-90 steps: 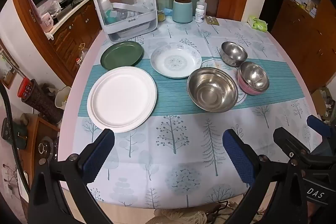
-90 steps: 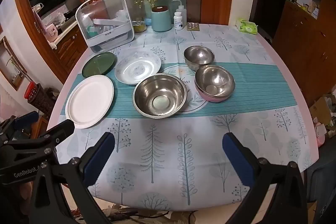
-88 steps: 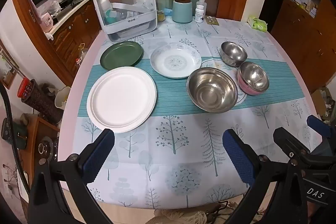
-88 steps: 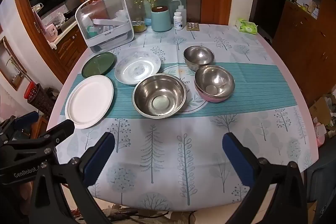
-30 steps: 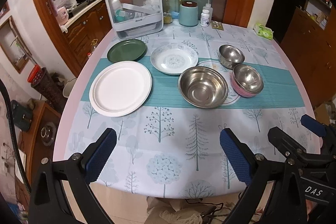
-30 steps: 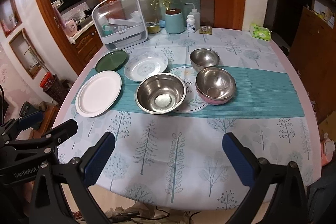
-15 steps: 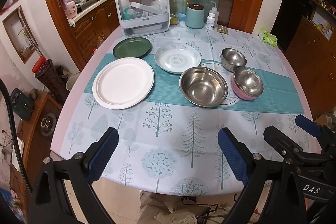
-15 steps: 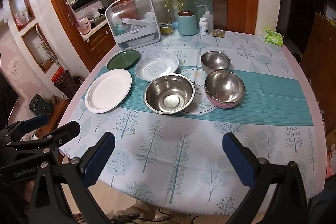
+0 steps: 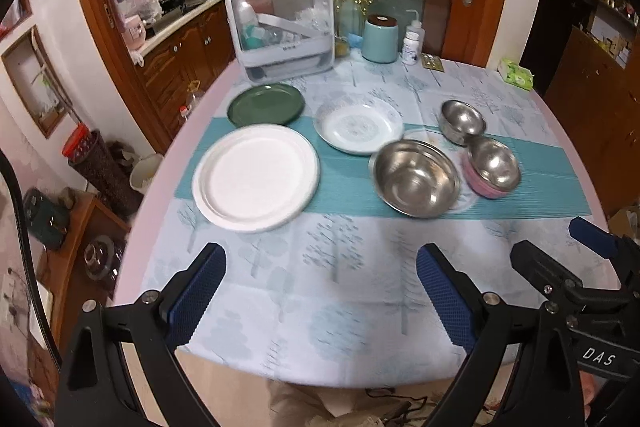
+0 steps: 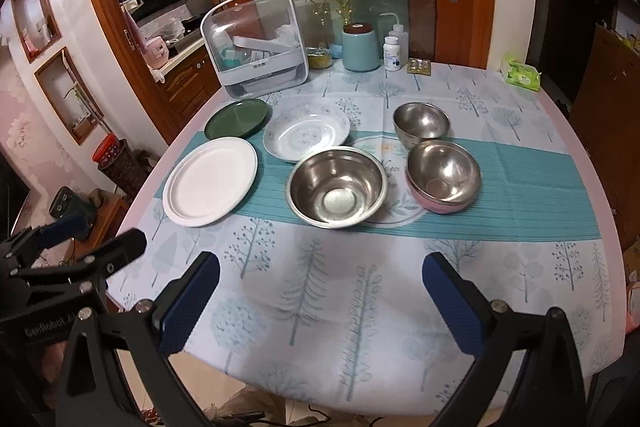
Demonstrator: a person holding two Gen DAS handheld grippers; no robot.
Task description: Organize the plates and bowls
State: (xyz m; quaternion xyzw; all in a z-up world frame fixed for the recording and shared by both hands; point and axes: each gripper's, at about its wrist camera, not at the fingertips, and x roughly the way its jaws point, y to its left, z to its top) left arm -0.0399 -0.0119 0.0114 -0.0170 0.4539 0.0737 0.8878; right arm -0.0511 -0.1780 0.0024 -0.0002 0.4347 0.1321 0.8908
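On the round table lie a large white plate, a green plate, a patterned white plate, a large steel bowl, a small steel bowl and a steel bowl nested in a pink bowl. The same set shows in the right wrist view: white plate, green plate, patterned plate, large bowl, small bowl, pink-based bowl. My left gripper and right gripper are both open and empty, held over the table's near edge.
A white lidded dish rack stands at the table's back left, beside a teal canister, bottles and a green tissue pack. Wooden cabinets stand at left and right. The right gripper shows at the left view's lower right.
Both grippers have risen and pulled back from the table over the last seconds, and now tilt closer again. Nothing on the table has moved. Both stay open.
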